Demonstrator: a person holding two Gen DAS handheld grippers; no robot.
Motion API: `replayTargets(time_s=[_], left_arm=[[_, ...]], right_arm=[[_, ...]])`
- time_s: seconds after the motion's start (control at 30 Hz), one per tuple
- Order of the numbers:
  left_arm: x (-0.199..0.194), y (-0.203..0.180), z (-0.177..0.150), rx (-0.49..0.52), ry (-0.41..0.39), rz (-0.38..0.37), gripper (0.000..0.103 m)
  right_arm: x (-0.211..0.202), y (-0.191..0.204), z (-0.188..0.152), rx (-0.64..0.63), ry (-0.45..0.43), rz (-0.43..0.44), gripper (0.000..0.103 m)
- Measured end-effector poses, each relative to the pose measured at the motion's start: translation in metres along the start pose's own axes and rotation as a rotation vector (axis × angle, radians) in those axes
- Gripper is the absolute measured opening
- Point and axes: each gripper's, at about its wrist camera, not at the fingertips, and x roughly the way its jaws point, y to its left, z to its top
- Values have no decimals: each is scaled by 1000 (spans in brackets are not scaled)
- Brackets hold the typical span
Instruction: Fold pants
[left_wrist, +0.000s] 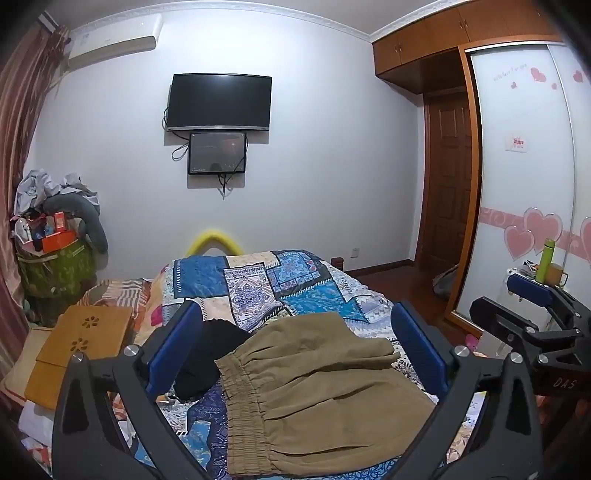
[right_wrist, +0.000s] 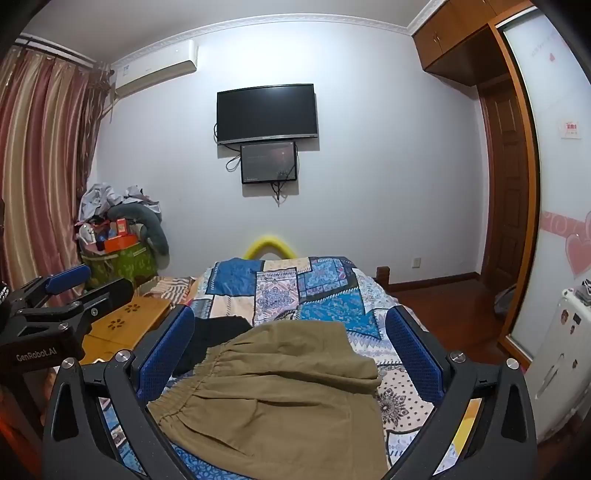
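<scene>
Nearest the lens: the khaki pants, lying partly folded on the patchwork quilt, elastic waistband toward the left, a black garment just beside it. Left gripper hovering above the cloth, jaws spread wide, holding nothing. Right gripper likewise wide open and empty over the same pants.

Probably at the start of a fold. Best to come down on two matching corners, pinch only the top layers, lift evenly, keep the edges aligned, and avoid snagging the quilt beneath or the black garment alongside.
</scene>
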Motion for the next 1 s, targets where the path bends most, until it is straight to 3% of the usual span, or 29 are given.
replayTargets(time_s=[1.0], left_arm=[[-3,-2,0,-1,-6,-3,103]], right_arm=[[1,1,1,11,1,0,103]])
